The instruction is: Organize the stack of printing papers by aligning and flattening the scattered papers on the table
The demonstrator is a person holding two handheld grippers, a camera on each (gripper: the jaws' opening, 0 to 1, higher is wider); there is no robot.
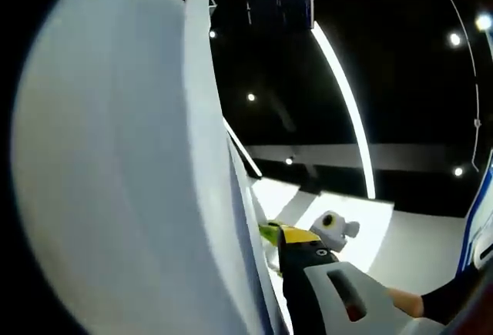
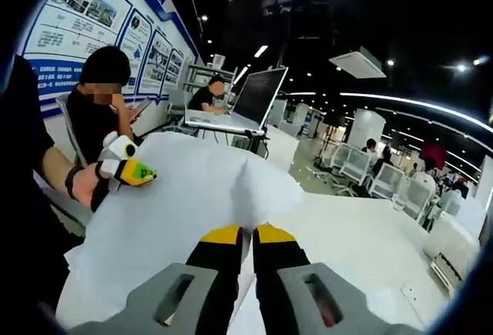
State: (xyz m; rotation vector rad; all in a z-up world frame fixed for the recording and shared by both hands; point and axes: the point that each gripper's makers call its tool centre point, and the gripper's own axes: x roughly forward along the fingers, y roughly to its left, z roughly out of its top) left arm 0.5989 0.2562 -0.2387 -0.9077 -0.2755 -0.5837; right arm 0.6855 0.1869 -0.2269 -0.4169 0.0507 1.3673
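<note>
A stack of white printing papers (image 2: 185, 196) is lifted off the white table (image 2: 362, 235) and bows upward between the two grippers. My right gripper (image 2: 246, 233), with black yellow-tipped jaws, is shut on the stack's near edge. My left gripper (image 2: 142, 172), held in a hand, pinches the stack's left edge with its yellow-green tip. In the left gripper view the papers (image 1: 115, 158) stand edge-on close to the lens and hide that gripper's own jaws. The right gripper (image 1: 271, 232) comes in from the lower right, clamped on the sheets' edge.
An open laptop (image 2: 258, 92) stands at the table's far end with a person (image 2: 206, 92) seated by it. Another person (image 2: 96, 108) sits at the left under a poster wall (image 2: 85, 11). White chairs (image 2: 400, 189) stand to the right.
</note>
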